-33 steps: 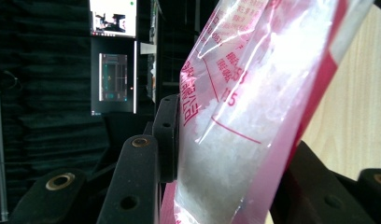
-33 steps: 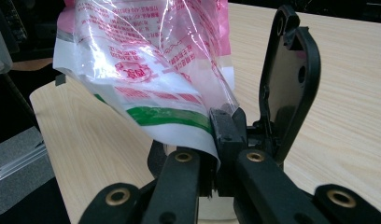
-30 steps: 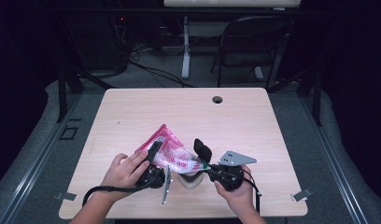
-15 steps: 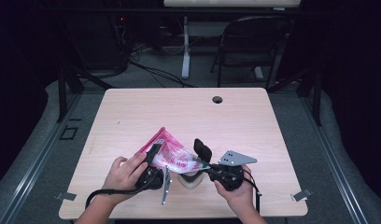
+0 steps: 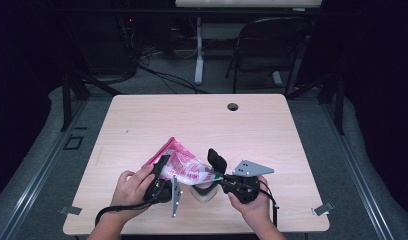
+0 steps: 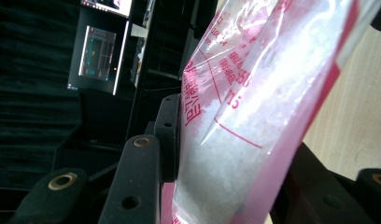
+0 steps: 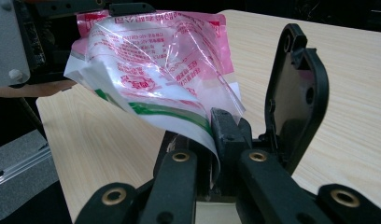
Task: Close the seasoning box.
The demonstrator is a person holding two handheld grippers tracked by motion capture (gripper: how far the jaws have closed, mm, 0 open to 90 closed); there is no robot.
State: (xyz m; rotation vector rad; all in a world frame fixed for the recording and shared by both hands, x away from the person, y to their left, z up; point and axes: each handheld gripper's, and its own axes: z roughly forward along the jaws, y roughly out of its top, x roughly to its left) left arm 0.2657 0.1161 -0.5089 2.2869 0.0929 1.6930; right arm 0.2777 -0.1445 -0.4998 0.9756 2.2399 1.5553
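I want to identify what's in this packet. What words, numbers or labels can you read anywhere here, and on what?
"15": red digits on the plastic bag, left gripper view; possibly part of a longer number.
Other red print on the bag, including Chinese-style characters: too blurred or angled to read.
Monitor screen in the background: too small to read.

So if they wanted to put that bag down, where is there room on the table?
Plenty. The table is bare from the hole at the far edge down to the bag, and along both sides. It is crowded only near the front edge, where both grippers hold the bag.
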